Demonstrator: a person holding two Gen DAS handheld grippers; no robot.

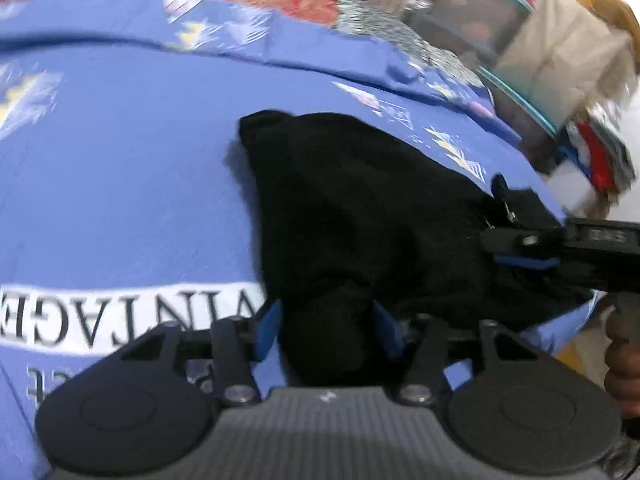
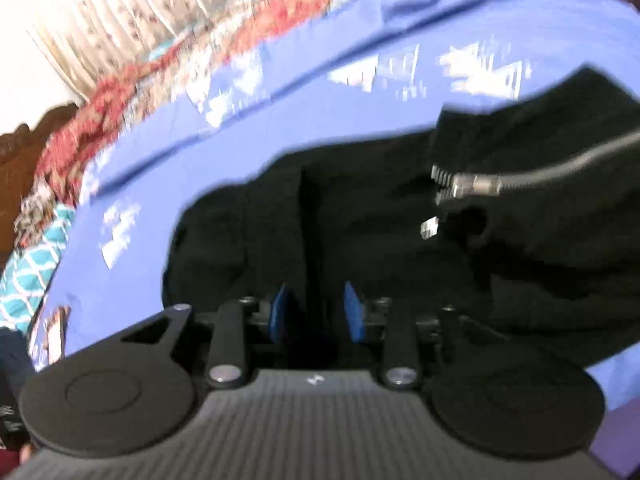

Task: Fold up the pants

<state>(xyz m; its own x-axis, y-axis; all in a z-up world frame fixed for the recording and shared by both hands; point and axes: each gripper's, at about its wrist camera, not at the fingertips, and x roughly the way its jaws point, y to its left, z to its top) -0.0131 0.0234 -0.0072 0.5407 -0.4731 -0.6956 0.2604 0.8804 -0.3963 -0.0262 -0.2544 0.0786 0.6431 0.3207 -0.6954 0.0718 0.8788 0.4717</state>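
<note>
The black pants (image 1: 360, 208) lie bunched on a blue bedsheet (image 1: 140, 184). My left gripper (image 1: 328, 332) is shut on a fold of the black pants, with the cloth pinched between its blue pads (image 1: 268, 328). My right gripper shows at the right of the left wrist view (image 1: 520, 256), clamped on the pants' other edge. In the right wrist view the pants (image 2: 320, 220) fill the middle, and my right gripper (image 2: 318, 312) is shut on black cloth between its blue pads (image 2: 354, 312). The left gripper's body and cable (image 2: 520, 176) show at the right.
The blue sheet carries white "VINTAGE" lettering (image 1: 120, 316) and white-yellow prints. A red patterned blanket (image 2: 100, 120) and curtains (image 2: 160, 8) lie beyond the sheet. Stacked plastic boxes and bags (image 1: 520, 40) stand at the far right of the bed.
</note>
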